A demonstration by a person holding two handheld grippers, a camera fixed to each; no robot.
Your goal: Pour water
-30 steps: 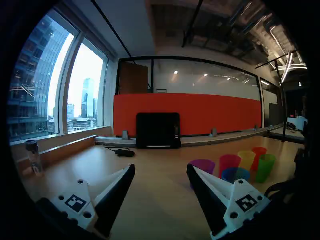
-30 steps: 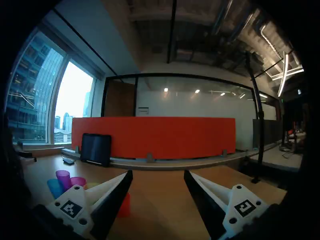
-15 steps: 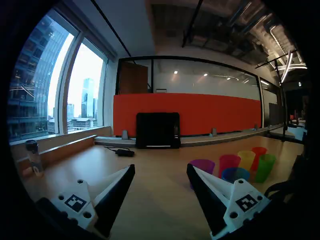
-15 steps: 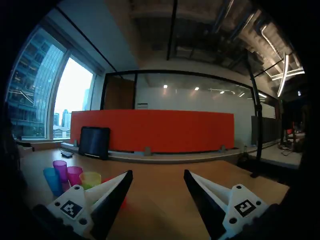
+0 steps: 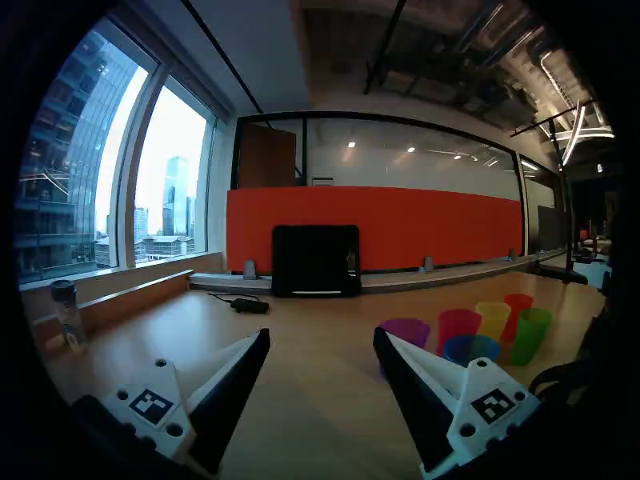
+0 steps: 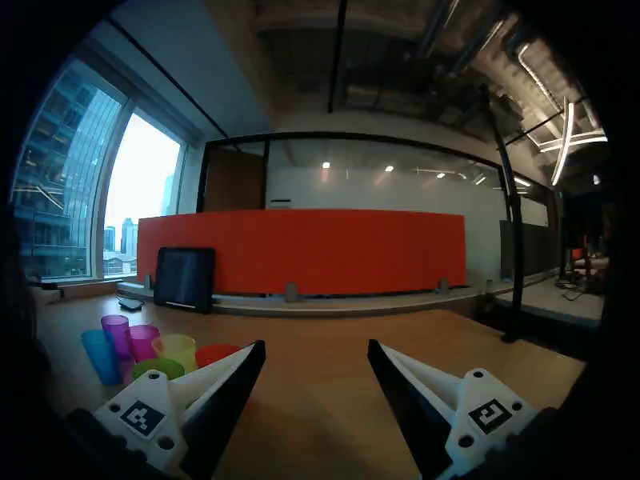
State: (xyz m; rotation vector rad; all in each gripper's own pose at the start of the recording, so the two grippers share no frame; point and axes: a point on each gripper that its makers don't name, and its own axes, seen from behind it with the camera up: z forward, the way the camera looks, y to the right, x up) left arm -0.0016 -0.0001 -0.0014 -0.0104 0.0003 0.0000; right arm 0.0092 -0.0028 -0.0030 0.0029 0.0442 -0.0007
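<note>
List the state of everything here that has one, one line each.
left gripper: open, empty
right gripper: open, empty
water bottle: upright, capped
purple cup: upright
pink cup: upright
blue cup: upright
yellow cup: upright
red cup: upright
green cup: upright
screen: standing, dark

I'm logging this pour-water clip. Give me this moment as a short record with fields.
left gripper: open, empty, over the table
right gripper: open, empty
cups: six coloured ones, upright, clustered on the table
bottle: upright on the window ledge, apart from the cups
screen: dark, standing at the table's far edge
contact: neither gripper touches a cup or the bottle
</note>
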